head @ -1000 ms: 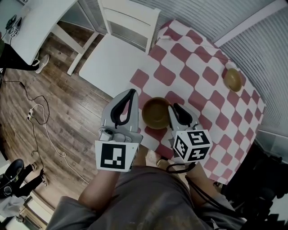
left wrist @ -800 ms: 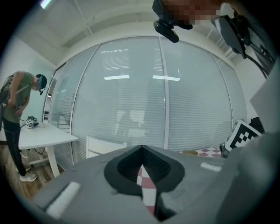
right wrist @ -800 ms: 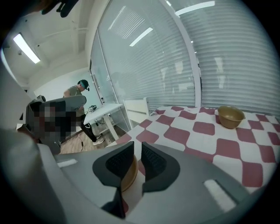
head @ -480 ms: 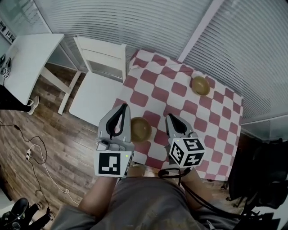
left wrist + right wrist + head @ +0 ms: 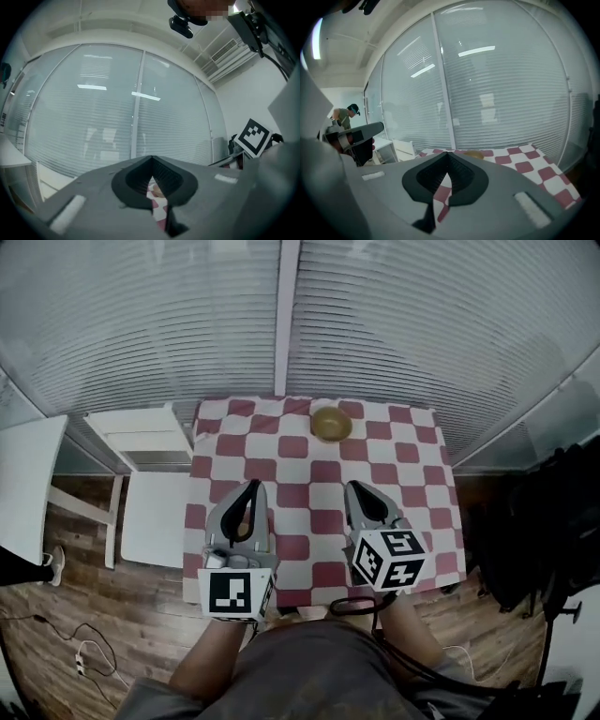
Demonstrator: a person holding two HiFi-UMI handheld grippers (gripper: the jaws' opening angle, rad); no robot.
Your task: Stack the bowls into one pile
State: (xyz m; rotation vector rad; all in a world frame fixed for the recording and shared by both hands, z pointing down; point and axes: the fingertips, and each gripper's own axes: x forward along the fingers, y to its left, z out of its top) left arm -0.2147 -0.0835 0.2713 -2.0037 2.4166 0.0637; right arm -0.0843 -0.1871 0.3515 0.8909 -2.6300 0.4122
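Head view: a table covered by a red-and-white checked cloth point(image 5: 412, 442) occupies the centre of the frame, set against a wall of closed blinds point(image 5: 169, 324).

One brown bowl point(image 5: 331, 423) stands upright on the cloth at the upper centre of the table, near the far edge. No second bowl can be made out in any view.

The left gripper point(image 5: 252, 486) is held over the lower left part of the table, well apart from the bowl. Its own view shows the jaws closed tip to tip with nothing between them; only checked cloth shows through the gap behind the tips.

The right gripper point(image 5: 357, 487) is held over the lower centre-right of the table, level with the left one and also well apart from the bowl. Its jaws are likewise drawn together and empty.

A white chair point(image 5: 150, 512) stands just beside the table at centre left. A second white table point(image 5: 23, 488) sits at the left edge of the frame.
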